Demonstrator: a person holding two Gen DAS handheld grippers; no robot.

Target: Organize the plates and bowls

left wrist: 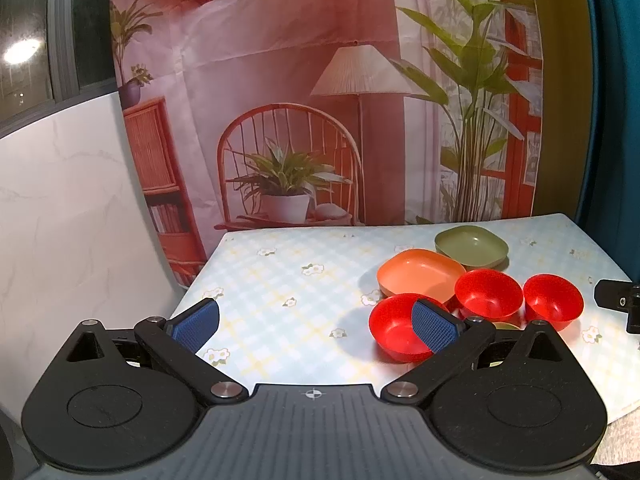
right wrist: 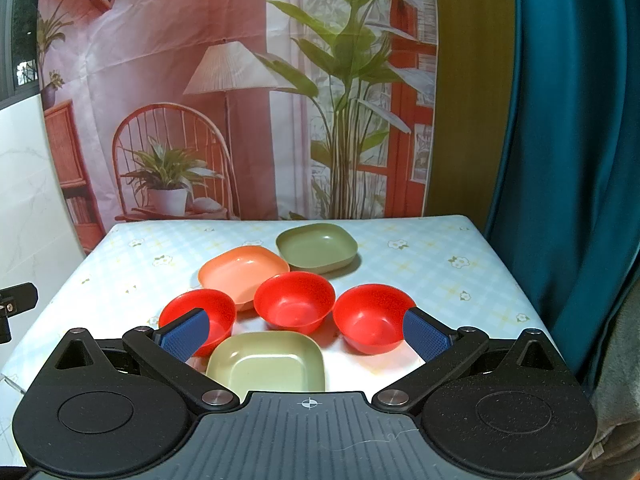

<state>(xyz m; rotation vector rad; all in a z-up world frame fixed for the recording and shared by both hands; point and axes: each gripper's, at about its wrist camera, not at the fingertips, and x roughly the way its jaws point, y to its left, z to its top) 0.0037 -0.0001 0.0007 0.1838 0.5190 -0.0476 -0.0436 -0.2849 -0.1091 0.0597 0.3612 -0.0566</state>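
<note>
We judge the sorting has not started: nothing is stacked, and every dish sits on its own on the bench [right wrist: 460, 240], clustered toward its middle.

Going left to right in the right wrist view, we see the left red bowl [right wrist: 212, 308], just behind it the orange plate [right wrist: 240, 270], then the pale green plate [right wrist: 276, 364] nearest us, the middle red bowl [right wrist: 294, 304], the olive plate [right wrist: 316, 248] at the back, and the right red bowl [right wrist: 370, 316]. The orange plate looks to be touching or nearly touching the bowls in front of it; the olive plate stands just behind. Three bowls remain to be nested and three plates to be piled, so all the work is left.

Our left gripper [left wrist: 316, 320] has its jaws spread as wide as they go and holds nothing, hovering over bare cloth to the left of the dishes. Our right gripper [right wrist: 308, 336] is equally wide and empty, aimed at the cluster.

The right wrist view shows the pale green plate whole; in the left wrist view only a sliver of it peeks out behind the gripper's linkage. The left wrist view shows the empty left half of the bench instead.
</note>
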